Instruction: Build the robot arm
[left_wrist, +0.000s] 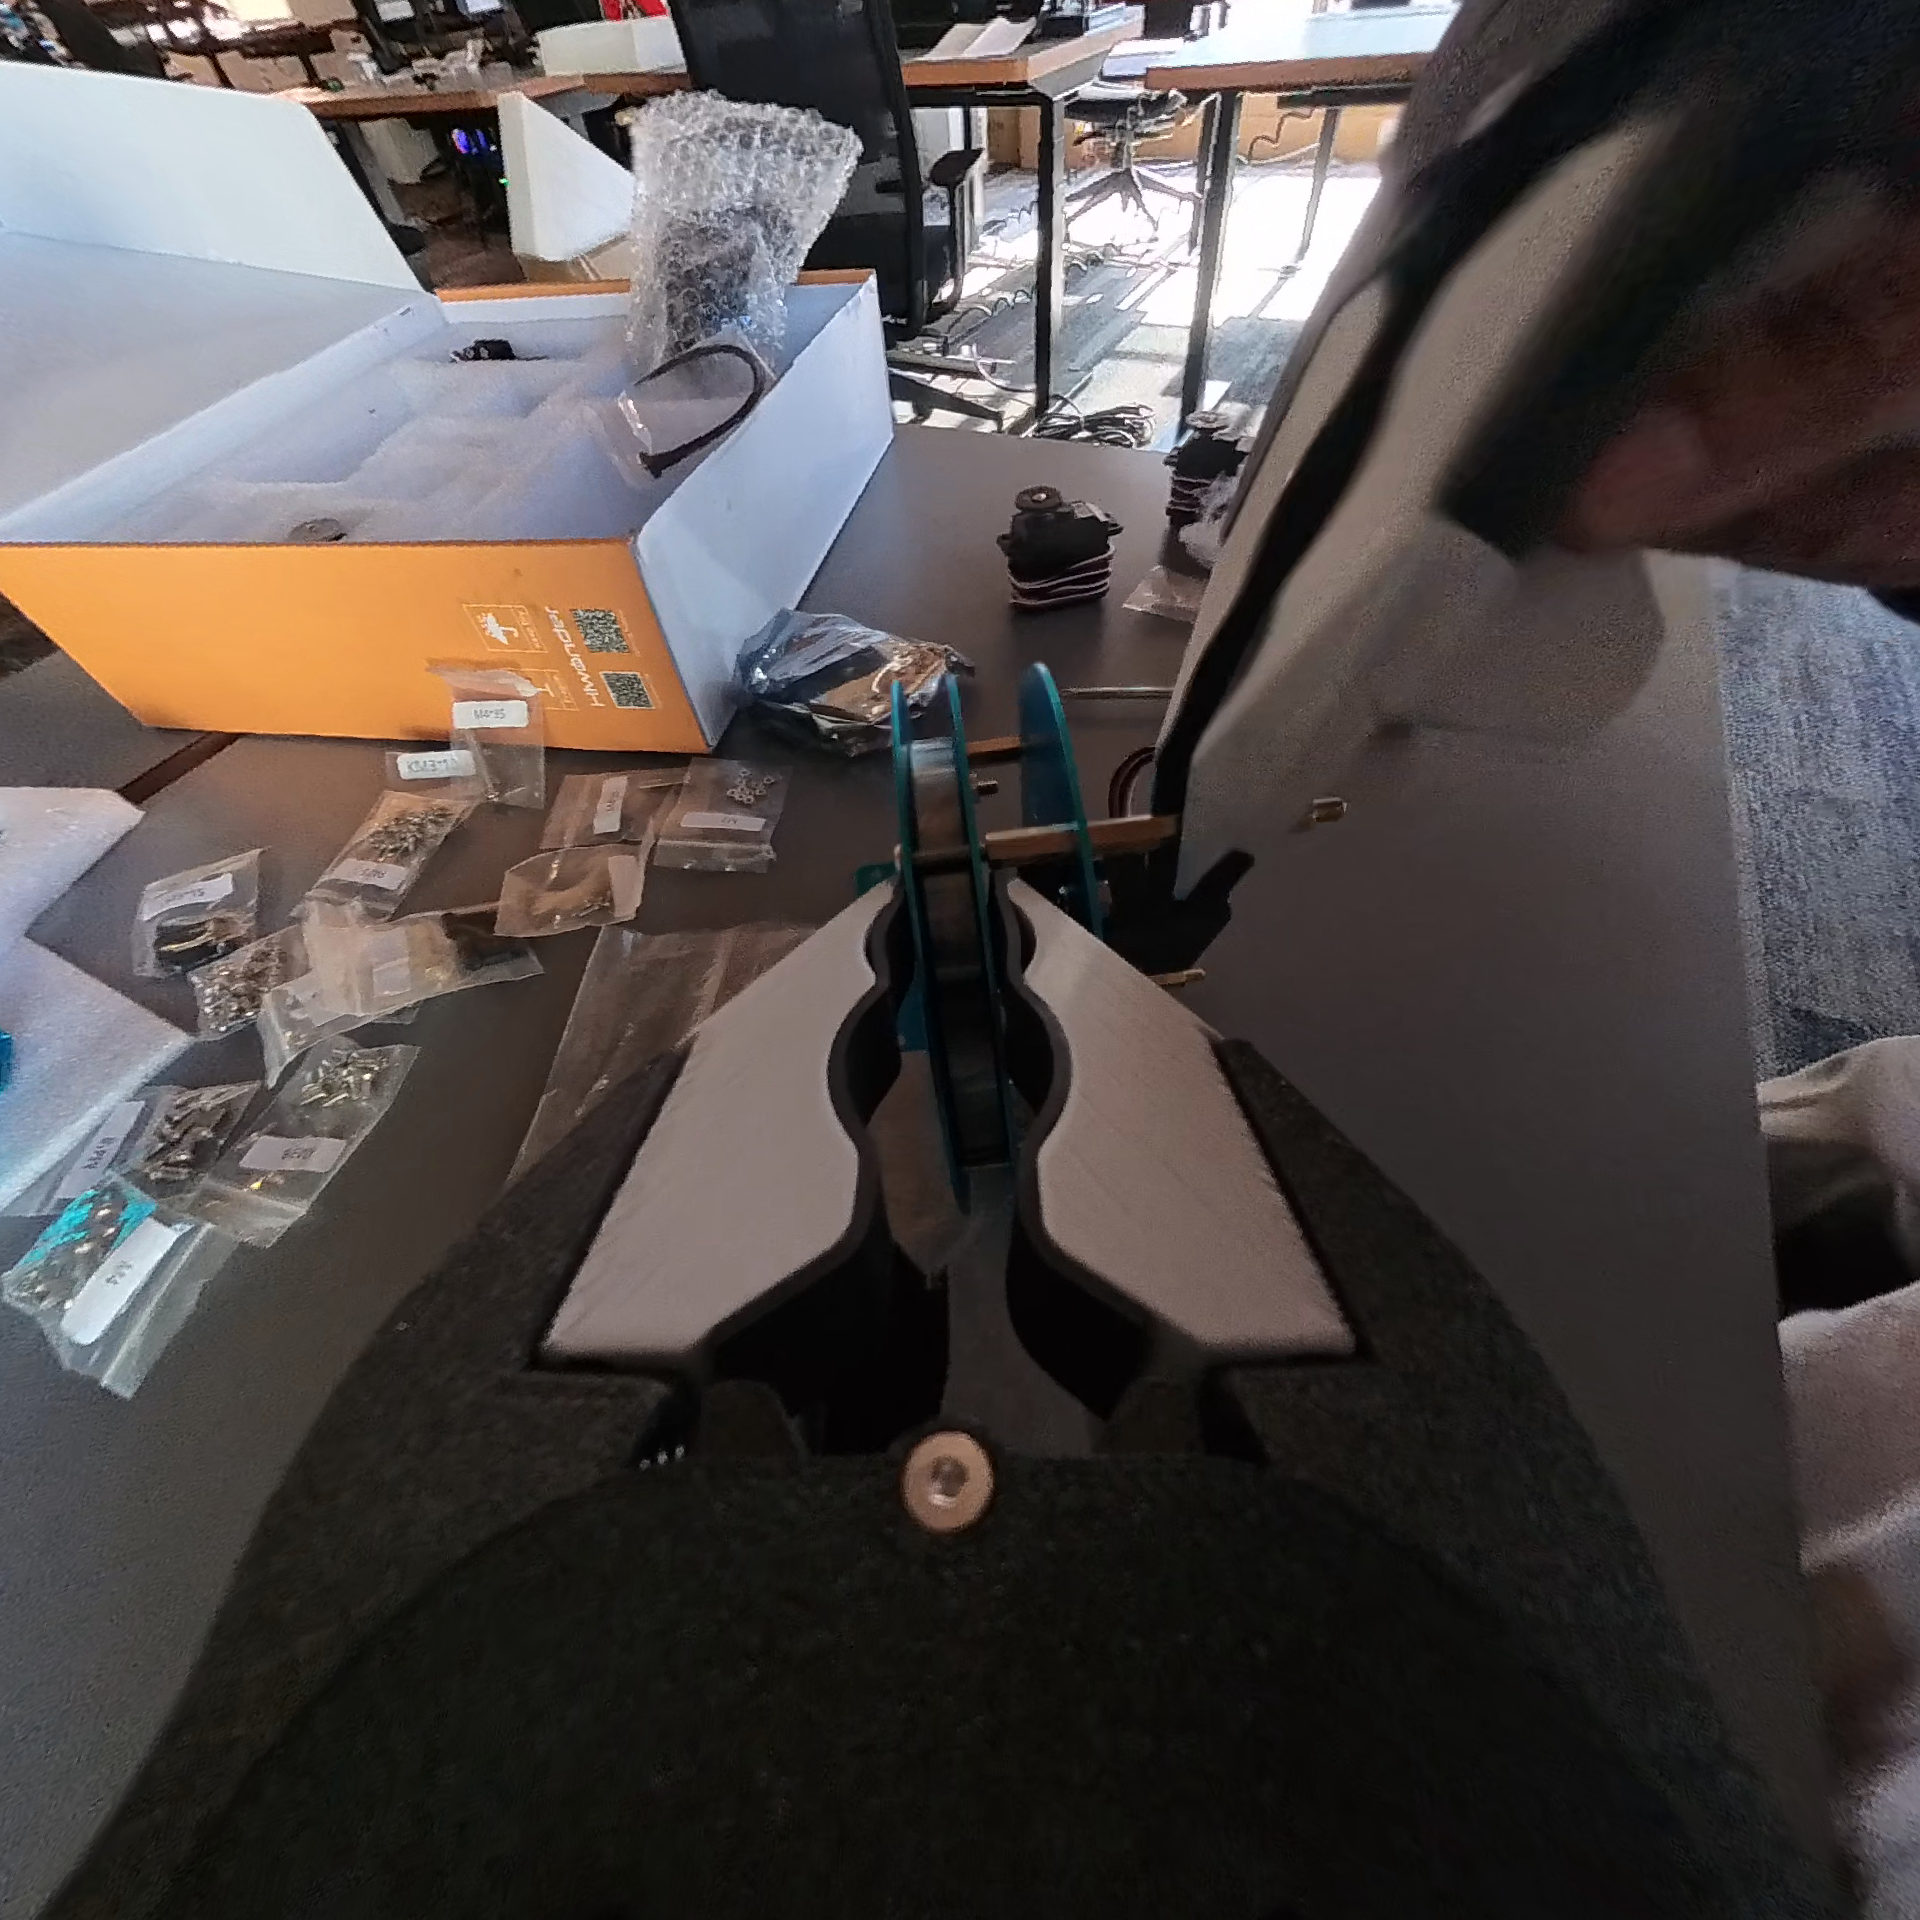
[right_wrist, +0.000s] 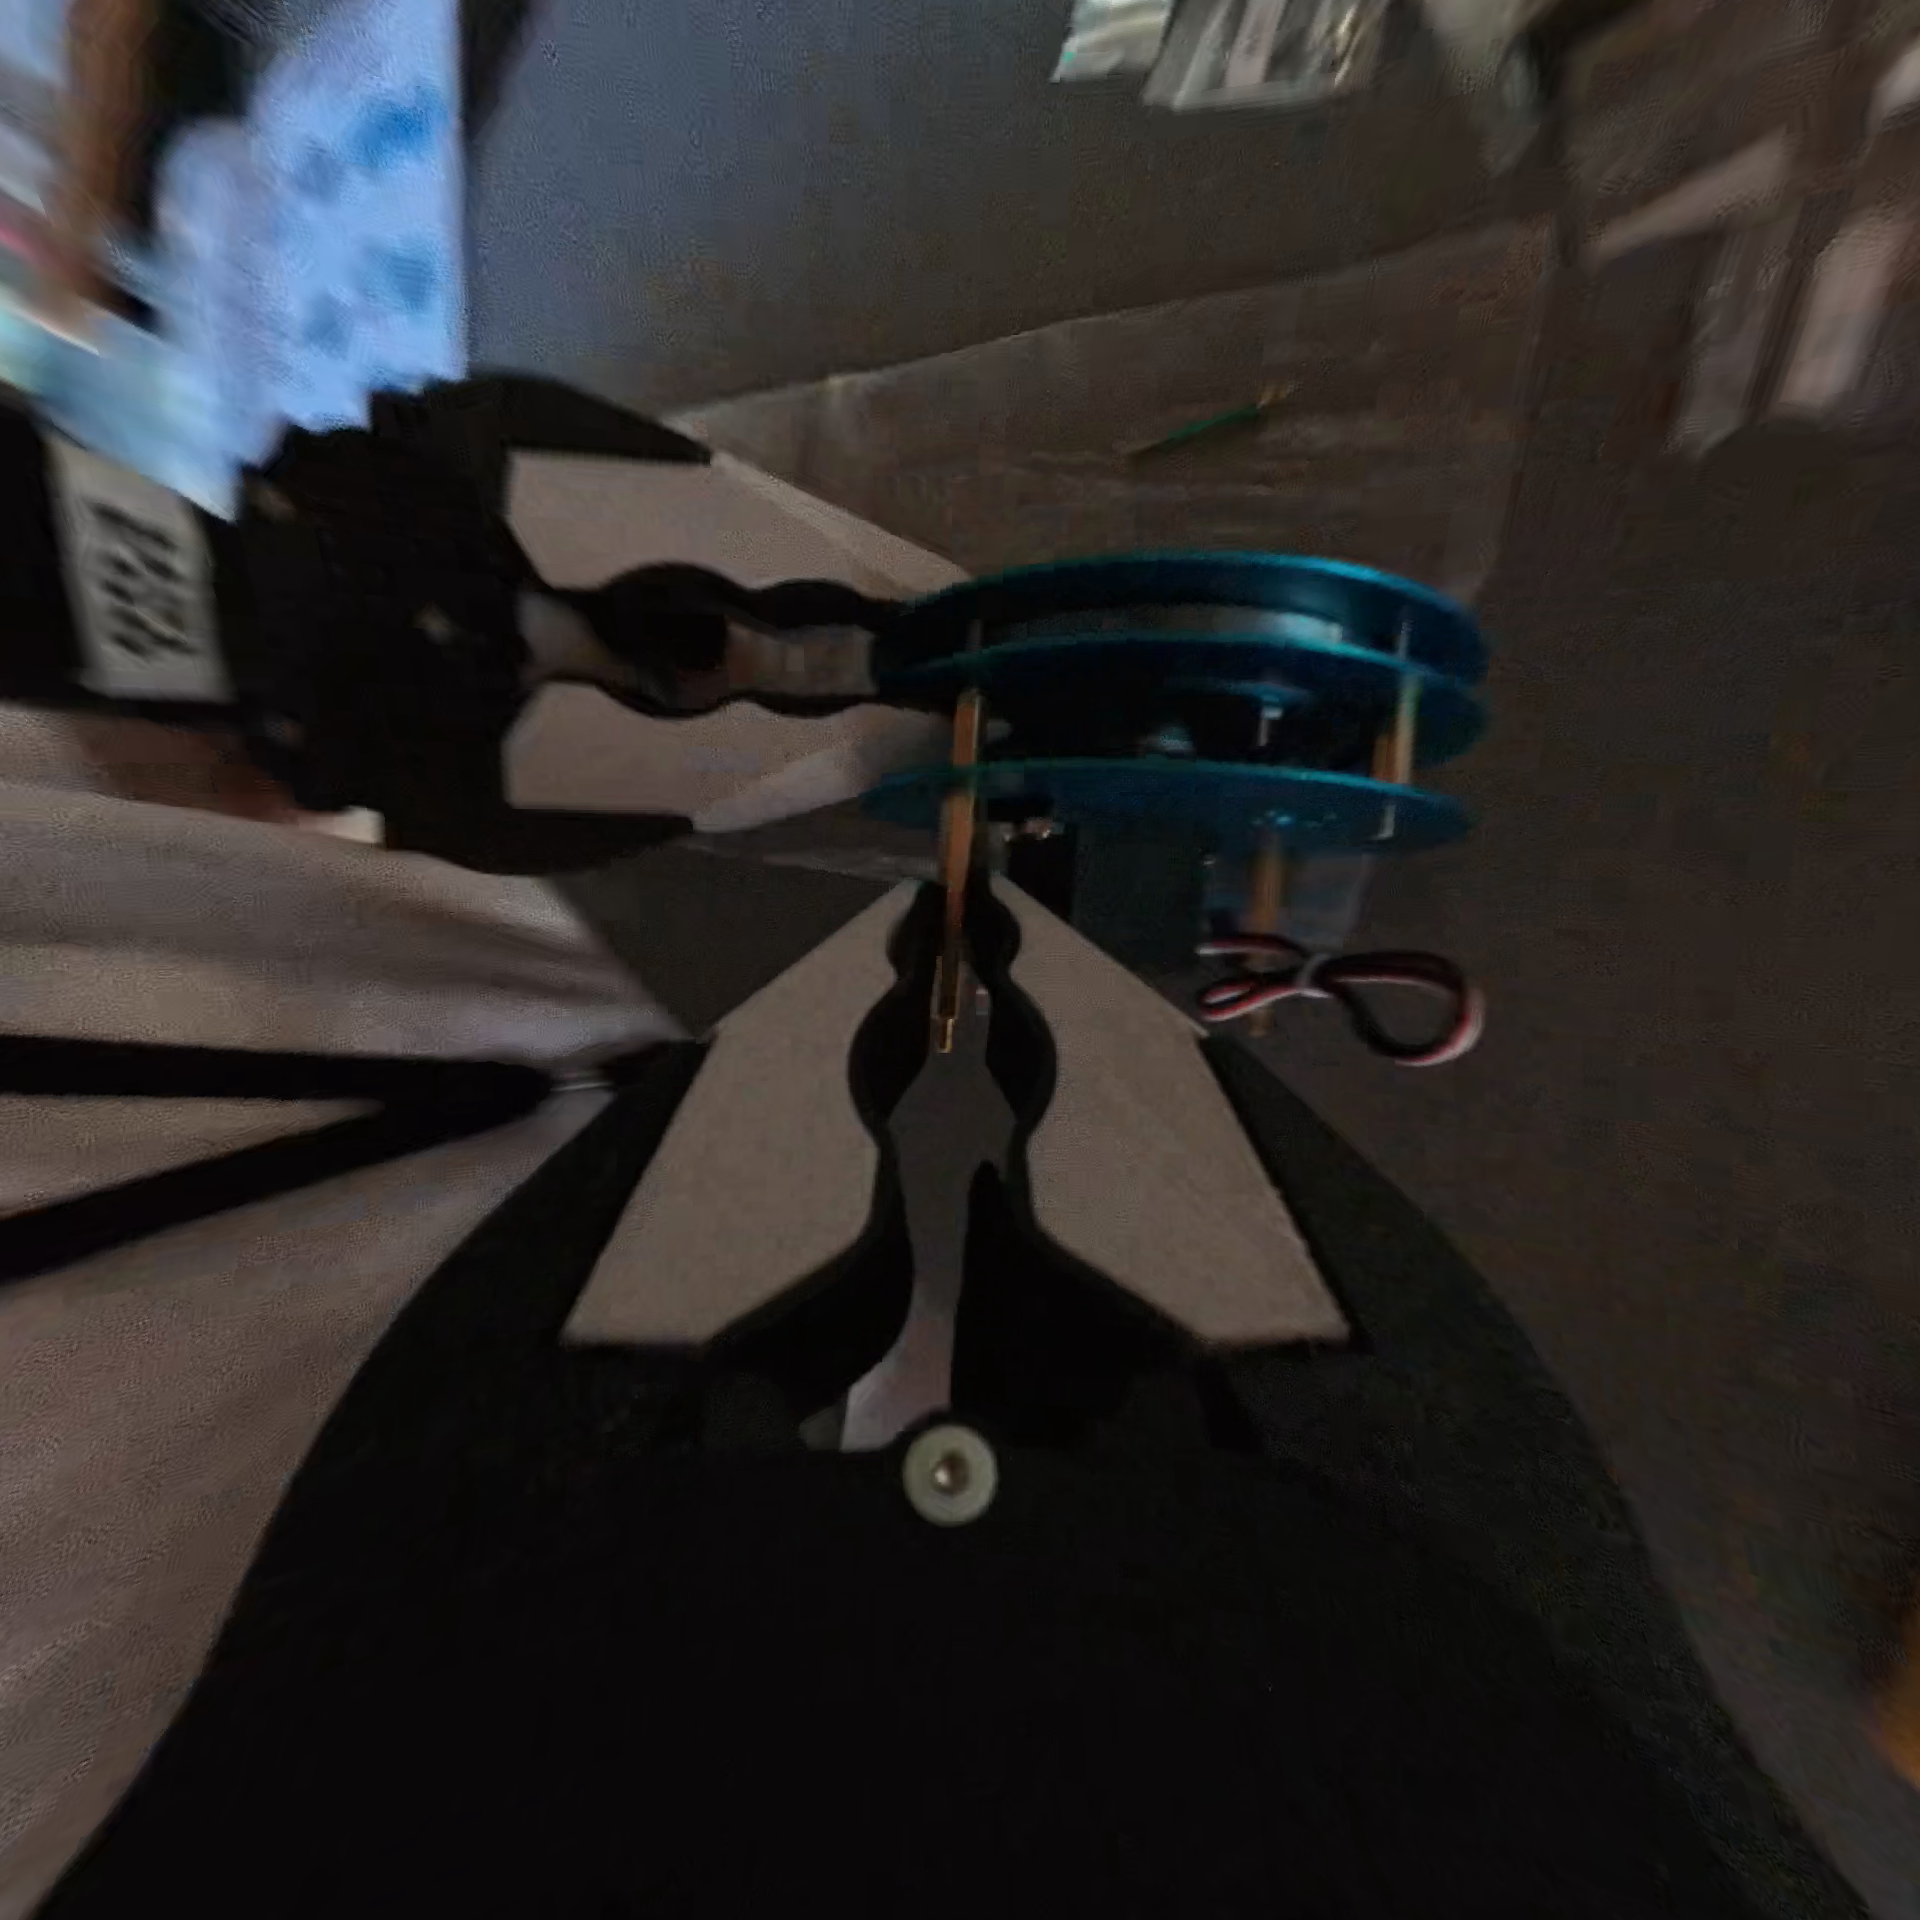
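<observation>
Left wrist view, nearest first: my left gripper (left_wrist: 948, 940) is drawn in narrow, its jaws pinched on the rim of a blue plate assembly (left_wrist: 1042, 727). That is a stack of round blue plates spaced by posts, held on edge here. The two closer plates, with a dark part between them, sit in the pinch.

Right wrist view (heavily blurred): my right gripper (right_wrist: 961, 920) is also drawn in narrow. A brass standoff (right_wrist: 957, 831) that sticks out from the lowest plate runs down between its tips. The tips look closed on it, though the blur hides the exact contact. A looped red, white and black wire (right_wrist: 1361, 1003) hangs off the stack's underside.

So the stack is held off the table (left_wrist: 987, 499) between both grippers, one on the rim and one on a post.

Just past it, left of centre: scattered small clear bags of screws (left_wrist: 379, 842) and a dark foil bag (left_wrist: 831, 675).

Farther: two black servos (left_wrist: 1060, 551) and an open orange-and-white box (left_wrist: 343, 623) with a bubble-wrap bundle (left_wrist: 727, 229) standing in it. Desks and chairs lie beyond.
</observation>
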